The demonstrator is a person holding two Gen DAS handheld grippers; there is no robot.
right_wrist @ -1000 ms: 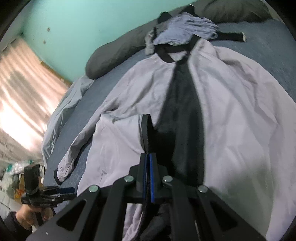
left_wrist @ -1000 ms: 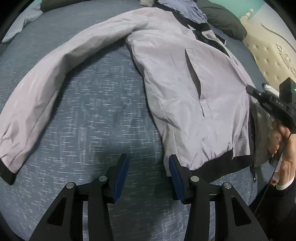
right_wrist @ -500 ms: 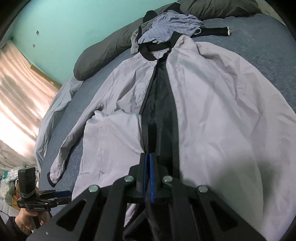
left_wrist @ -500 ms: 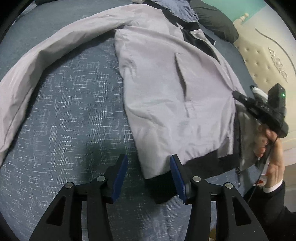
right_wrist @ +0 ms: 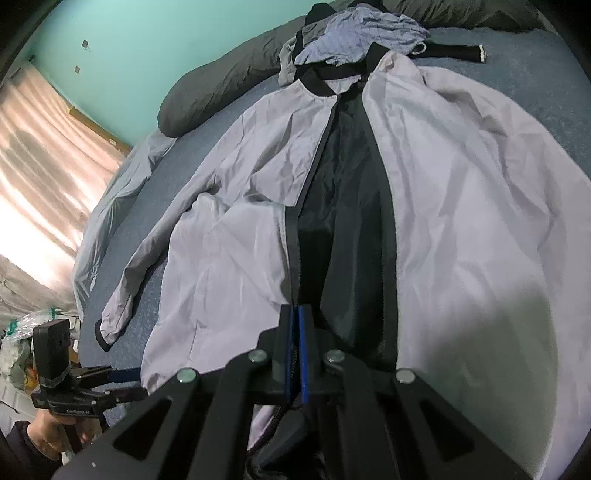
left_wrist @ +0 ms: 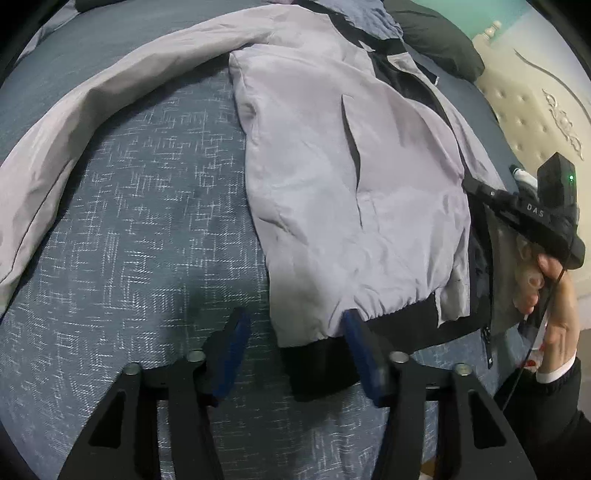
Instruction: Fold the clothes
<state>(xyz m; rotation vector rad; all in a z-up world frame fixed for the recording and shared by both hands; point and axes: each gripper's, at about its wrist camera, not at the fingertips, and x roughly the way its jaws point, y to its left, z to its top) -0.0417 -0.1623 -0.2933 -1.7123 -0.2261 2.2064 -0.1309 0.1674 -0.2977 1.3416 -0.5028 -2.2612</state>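
Observation:
A light grey jacket [left_wrist: 332, 177] with black hem, collar and lining lies face up and unzipped on the bed; it also shows in the right wrist view [right_wrist: 461, 221]. My left gripper [left_wrist: 295, 332] is open, its jaws either side of the black hem corner [left_wrist: 321, 365] of the jacket's left front panel. Its long sleeve [left_wrist: 92, 107] stretches to the left. My right gripper [right_wrist: 295, 332] is shut on the zipper edge [right_wrist: 291, 258] of the left front panel near the hem. The black lining [right_wrist: 347, 221] shows between the two panels.
The bed has a blue-grey speckled cover [left_wrist: 129, 221]. Dark pillows [right_wrist: 221, 85] and a crumpled blue garment [right_wrist: 362, 33] lie at the head. A padded cream headboard [left_wrist: 535, 110] is at the right. A curtain [right_wrist: 44, 166] hangs to the left.
My left gripper has moved toward the jacket's hem corner, which now lies between its jaws. My right gripper has stayed shut on the zipper edge and lowered toward the bed.

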